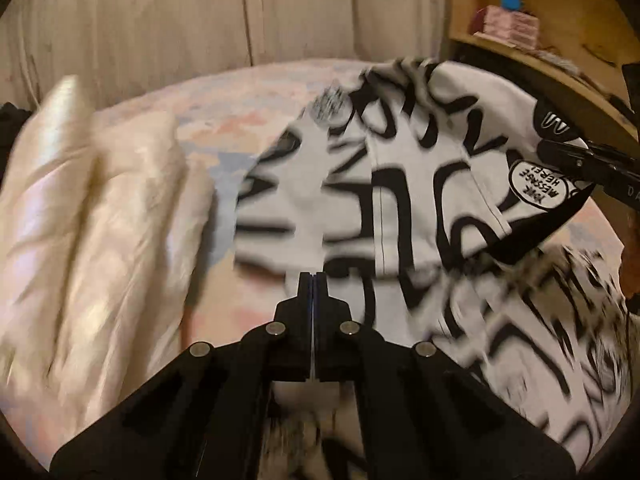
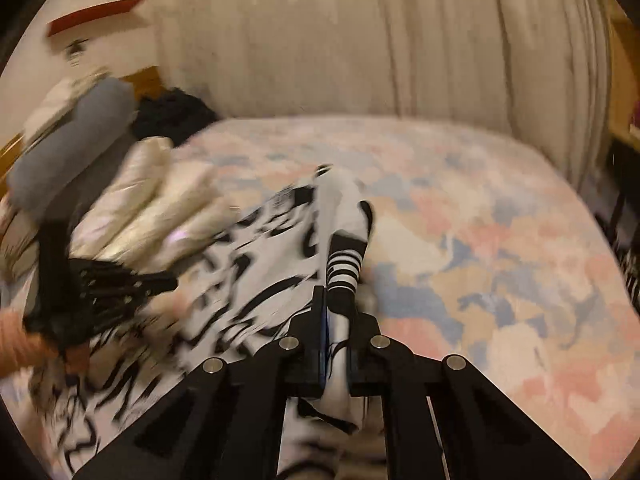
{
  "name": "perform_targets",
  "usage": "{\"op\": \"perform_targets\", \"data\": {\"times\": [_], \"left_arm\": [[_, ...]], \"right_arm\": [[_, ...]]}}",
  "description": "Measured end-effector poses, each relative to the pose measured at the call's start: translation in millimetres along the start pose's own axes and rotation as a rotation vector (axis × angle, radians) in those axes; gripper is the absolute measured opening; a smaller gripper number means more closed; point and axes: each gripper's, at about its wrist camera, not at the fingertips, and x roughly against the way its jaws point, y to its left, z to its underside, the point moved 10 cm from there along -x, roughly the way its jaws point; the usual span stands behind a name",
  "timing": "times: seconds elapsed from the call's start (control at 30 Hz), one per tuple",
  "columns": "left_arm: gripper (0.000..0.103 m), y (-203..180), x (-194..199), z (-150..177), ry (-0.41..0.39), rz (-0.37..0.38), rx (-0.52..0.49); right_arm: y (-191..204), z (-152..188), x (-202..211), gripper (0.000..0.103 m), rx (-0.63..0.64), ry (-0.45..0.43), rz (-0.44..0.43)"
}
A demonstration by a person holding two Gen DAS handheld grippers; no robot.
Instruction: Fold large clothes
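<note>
My right gripper pinches the black-and-white garment on the bed; my left gripper is closed above it, any grip unclear.

Garment: white with bold black graffiti lettering; striped black-and-white cuff. Bedsheet under the garment: pastel patches of pink, blue and beige. Left of the garment, a cream, glossy quilted item. Curtain behind the garment: off-white. Shelf right of the garment: yellow wood. Both claws black.
</note>
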Motion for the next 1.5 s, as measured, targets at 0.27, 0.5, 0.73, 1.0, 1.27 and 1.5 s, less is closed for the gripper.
{"op": "perform_targets", "data": {"times": [0.27,0.5,0.73,1.0,1.27,1.5], "left_arm": [[0.0,-3,62,68,0.045,0.076,0.057],[0.0,-12,107,93,0.058,0.152,0.113],[0.0,-20,139,123,0.145,0.328,0.157],[0.066,-19,172,123,0.158,0.59,0.337],[0.067,8,119,105,0.206,0.726,0.558],[0.064,19,53,98,0.238,0.723,0.677]], "right_arm": [[97,94,96,0.004,0.36,-0.075,0.064],[145,195,130,0.004,0.589,-0.041,0.224],[122,242,160,0.01,0.311,0.037,0.27],[143,249,199,0.058,-0.015,0.021,0.107],[161,234,163,0.068,-0.388,0.087,-0.185],[130,231,118,0.067,-0.595,0.125,-0.194]]}}
